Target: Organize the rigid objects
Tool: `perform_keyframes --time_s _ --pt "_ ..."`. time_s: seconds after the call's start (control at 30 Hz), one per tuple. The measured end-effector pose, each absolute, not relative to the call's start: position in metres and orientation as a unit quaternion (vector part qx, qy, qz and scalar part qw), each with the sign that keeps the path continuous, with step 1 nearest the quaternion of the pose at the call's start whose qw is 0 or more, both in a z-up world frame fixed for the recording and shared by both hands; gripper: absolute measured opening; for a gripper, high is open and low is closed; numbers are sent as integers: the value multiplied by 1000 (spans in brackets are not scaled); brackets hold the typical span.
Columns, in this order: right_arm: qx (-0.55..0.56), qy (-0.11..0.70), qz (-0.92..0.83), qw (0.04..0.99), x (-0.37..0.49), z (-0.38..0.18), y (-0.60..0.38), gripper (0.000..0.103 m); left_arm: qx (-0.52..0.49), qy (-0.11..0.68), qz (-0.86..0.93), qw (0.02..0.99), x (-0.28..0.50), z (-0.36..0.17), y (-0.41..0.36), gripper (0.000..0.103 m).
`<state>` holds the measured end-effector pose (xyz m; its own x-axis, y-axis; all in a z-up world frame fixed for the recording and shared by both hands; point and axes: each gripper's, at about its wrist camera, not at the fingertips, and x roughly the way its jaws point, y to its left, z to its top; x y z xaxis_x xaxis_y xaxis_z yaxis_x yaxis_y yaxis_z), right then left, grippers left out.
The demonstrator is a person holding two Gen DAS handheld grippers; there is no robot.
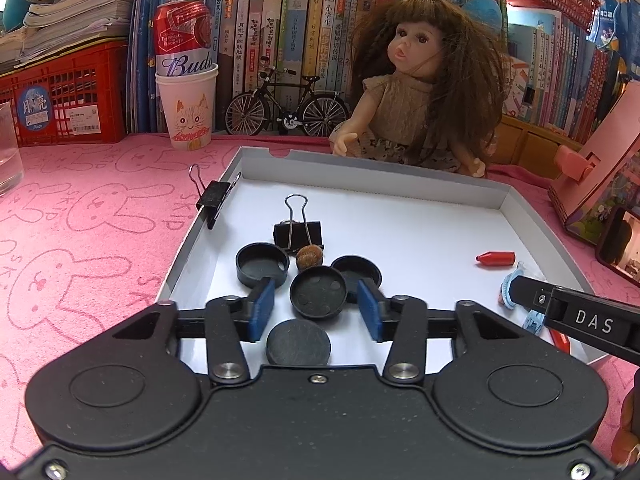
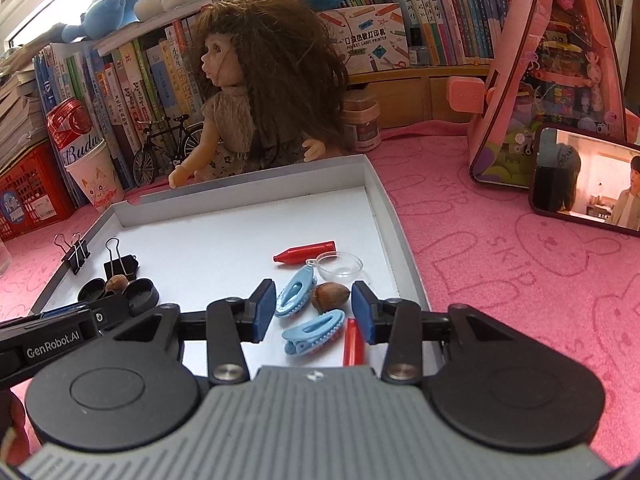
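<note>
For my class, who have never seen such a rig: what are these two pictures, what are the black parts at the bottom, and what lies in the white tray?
Each picture comes from a camera on a hand-held grasping tool, looking forward along its two blue-padded fingers. No robot arm is there; a person holds one tool in each hand.

The left tool is open above black round caps in the white tray; binder clips and an acorn lie beyond.

The right tool is open too, holding nothing. Between its fingers lie blue hair clips and another acorn, with red crayons and a clear dish close by. A doll sits behind the tray.
</note>
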<state>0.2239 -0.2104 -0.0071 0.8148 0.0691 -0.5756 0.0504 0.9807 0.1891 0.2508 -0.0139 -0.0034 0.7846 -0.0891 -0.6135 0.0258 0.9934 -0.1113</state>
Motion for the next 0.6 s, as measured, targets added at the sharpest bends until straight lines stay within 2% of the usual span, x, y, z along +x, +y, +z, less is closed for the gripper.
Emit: perform_keyframes --time_s 0.23,0.33,0.4,0.47,0.6 --pt "97 304 5 948 219 -6 -206 73 -46 319 -38 946 244 2 -13 56" --pt "97 302 5 948 215 -5 -207 77 -38 310 -43 949 237 7 -15 64" --pt "98 300 3 949 213 -3 -207 80 -30 303 -42 952 233 10 -17 73" --pt "99 298 4 949 210 -2 -208 84 -23 296 -42 954 228 13 -18 76" --pt "97 294 3 951 205 0 -209 86 -14 287 -43 957 221 19 -20 80"
